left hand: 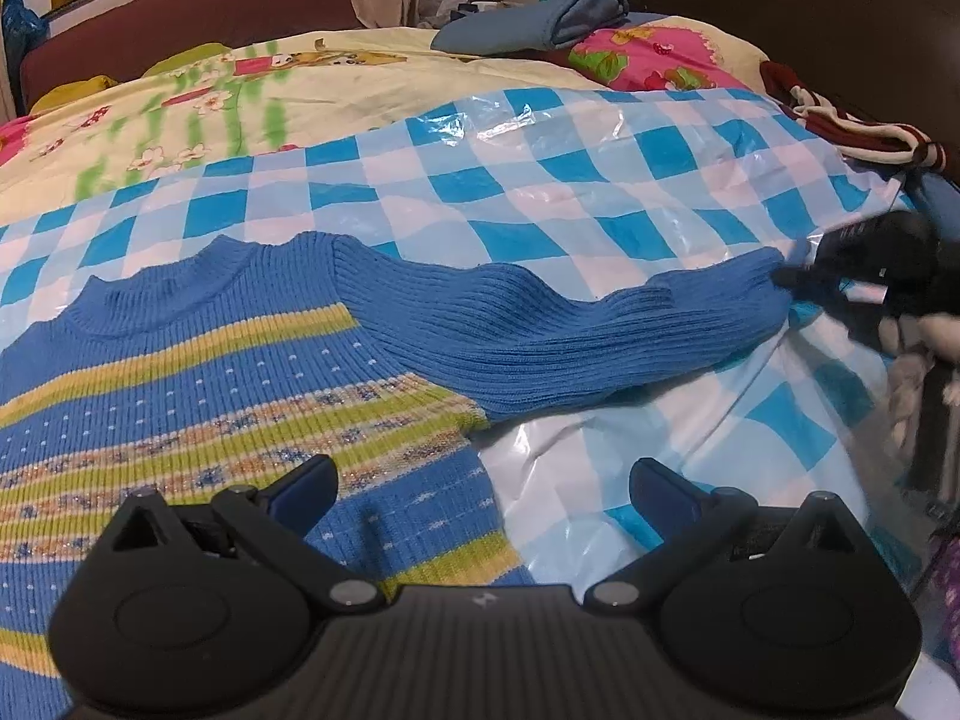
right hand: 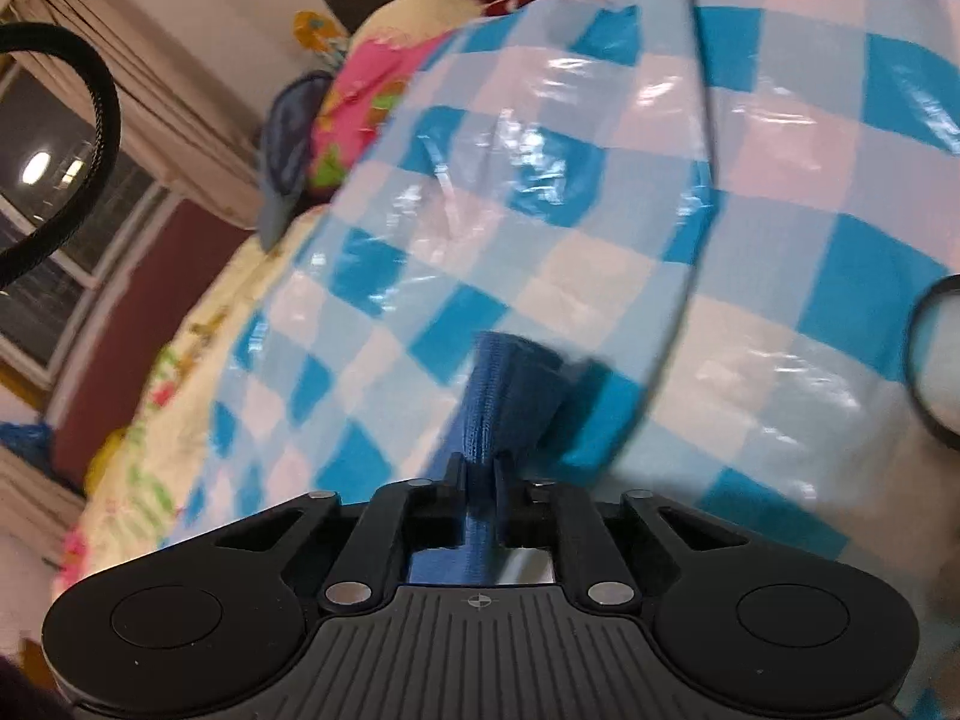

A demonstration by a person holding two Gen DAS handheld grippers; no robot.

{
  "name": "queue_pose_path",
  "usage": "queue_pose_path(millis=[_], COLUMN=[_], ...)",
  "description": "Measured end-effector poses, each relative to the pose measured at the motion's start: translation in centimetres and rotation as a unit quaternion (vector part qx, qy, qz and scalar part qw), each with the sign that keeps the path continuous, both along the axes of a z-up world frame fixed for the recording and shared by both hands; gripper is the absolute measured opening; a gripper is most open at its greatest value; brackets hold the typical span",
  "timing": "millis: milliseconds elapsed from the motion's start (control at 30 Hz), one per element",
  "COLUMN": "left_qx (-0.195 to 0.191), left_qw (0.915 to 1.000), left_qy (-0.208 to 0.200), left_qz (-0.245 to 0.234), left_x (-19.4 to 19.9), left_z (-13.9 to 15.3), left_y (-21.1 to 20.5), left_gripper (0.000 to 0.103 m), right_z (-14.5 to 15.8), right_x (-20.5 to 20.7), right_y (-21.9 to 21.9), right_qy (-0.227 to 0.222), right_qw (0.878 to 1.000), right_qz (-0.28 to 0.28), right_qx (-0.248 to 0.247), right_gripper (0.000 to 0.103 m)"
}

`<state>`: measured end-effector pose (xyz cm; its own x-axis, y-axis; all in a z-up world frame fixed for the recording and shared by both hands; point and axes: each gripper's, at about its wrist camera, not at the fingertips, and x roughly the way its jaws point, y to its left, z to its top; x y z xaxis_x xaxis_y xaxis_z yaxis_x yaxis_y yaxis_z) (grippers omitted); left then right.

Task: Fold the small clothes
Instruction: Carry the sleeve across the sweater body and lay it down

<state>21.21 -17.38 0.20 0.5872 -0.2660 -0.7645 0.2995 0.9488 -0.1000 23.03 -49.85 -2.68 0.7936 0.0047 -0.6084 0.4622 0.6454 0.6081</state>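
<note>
A small blue knit sweater [left hand: 198,372] with yellow, green and patterned stripes lies flat on a blue-and-white checked plastic sheet [left hand: 540,156]. Its plain blue sleeve [left hand: 570,330] stretches out to the right. My left gripper [left hand: 483,483] hovers open over the sweater's right edge, nothing between its fingers. In the left wrist view my right gripper [left hand: 792,276] sits at the cuff end of that sleeve. The right wrist view shows my right gripper [right hand: 480,465] shut on the blue cuff [right hand: 504,396], the knit fabric pinched between the jaws.
The sheet covers a bed with a floral quilt [left hand: 252,102]. A folded blue cloth [left hand: 540,21] lies at the head, a maroon striped garment [left hand: 852,126] at the right edge. A dark headboard [left hand: 810,0] stands behind. A black cable [right hand: 90,138] hangs in the right wrist view.
</note>
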Motion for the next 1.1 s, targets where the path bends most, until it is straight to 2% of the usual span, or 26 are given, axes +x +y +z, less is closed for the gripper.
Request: queue_pose_path(millis=[133, 200, 267, 333, 400, 467, 633, 767, 800, 833, 900, 1000, 1067, 1100], left_qx=[-0.012, -0.018, -0.01, 0.003, 0.017, 0.026, 0.04, 0.038, 0.041, 0.044, 0.043, 0.04, 0.043, 0.044], left_qw=[0.9998, 0.9996, 0.9999, 0.9999, 0.9997, 0.9995, 0.9987, 0.9989, 0.9989, 0.9989, 0.999, 0.9992, 0.9991, 0.999], left_qy=[-0.017, -0.019, -0.006, 0.012, 0.019, 0.019, 0.025, 0.021, 0.018, 0.015, 0.01, -0.003, -0.001, 0.007], left_qz=[0.004, 0.005, 0.002, 0.0, 0.0, 0.002, 0.017, 0.016, 0.014, 0.011, 0.006, 0.004, 0.006, 0.008], left_x=[-0.3, -0.4, -0.1, 0.0, -0.3, -0.7, -1.3, -2.0, -2.0, -2.1, -2.3, -2.5, -2.3, -2.1], left_z=[0.4, 0.1, -0.8, -1.8, -2.4, -2.5, -2.5, -1.7, -1.5, -1.4, -0.9, -0.4, -0.7, -1.1], left_y=[0.2, 0.2, -0.2, -0.4, -0.2, 0.2, 1.1, 0.8, 0.6, 0.3, 0.0, 0.2, 0.6, 0.9], left_gripper=[0.103, 0.103, 0.103, 0.103, 0.103, 0.103, 0.103, 0.103, 0.103, 0.103, 0.103, 0.103, 0.103, 0.103], right_z=[2.9, 3.3, 2.1, -0.1, -1.3, -2.0, -2.0, -2.7, -3.3, -3.7, -3.4, -1.8, -0.8, -0.7], right_x=[-1.8, -2.8, -2.9, -2.3, -2.3, -2.7, -3.2, -3.1, -3.1, -2.9, -3.1, -3.0, -2.6, -2.1], right_y=[-0.7, -0.9, -0.9, -1.3, -1.6, -2.0, -2.3, -2.9, -3.0, -2.9, -2.4, -1.9, -1.7, -1.7], right_qy=[-0.08, -0.1, -0.076, -0.03, -0.014, -0.01, 0.002, -0.009, -0.012, -0.012, -0.014, -0.037, -0.049, -0.037], right_qw=[0.997, 0.995, 0.997, 0.999, 0.999, 0.998, 0.996, 0.992, 0.99, 0.988, 0.99, 0.993, 0.994, 0.996], right_qz=[-0.014, -0.023, -0.023, -0.026, -0.036, -0.038, -0.041, -0.06, -0.06, -0.061, -0.063, -0.051, -0.046, -0.045], right_qx=[0.007, 0.003, -0.01, 0.008, 0.022, 0.056, 0.075, 0.112, 0.13, 0.139, 0.127, 0.104, 0.082, 0.072], right_gripper=[0.007, 0.007, 0.007, 0.007, 0.007, 0.009, 0.015, 0.031, 0.031, 0.031, 0.02, 0.008, 0.008, 0.008])
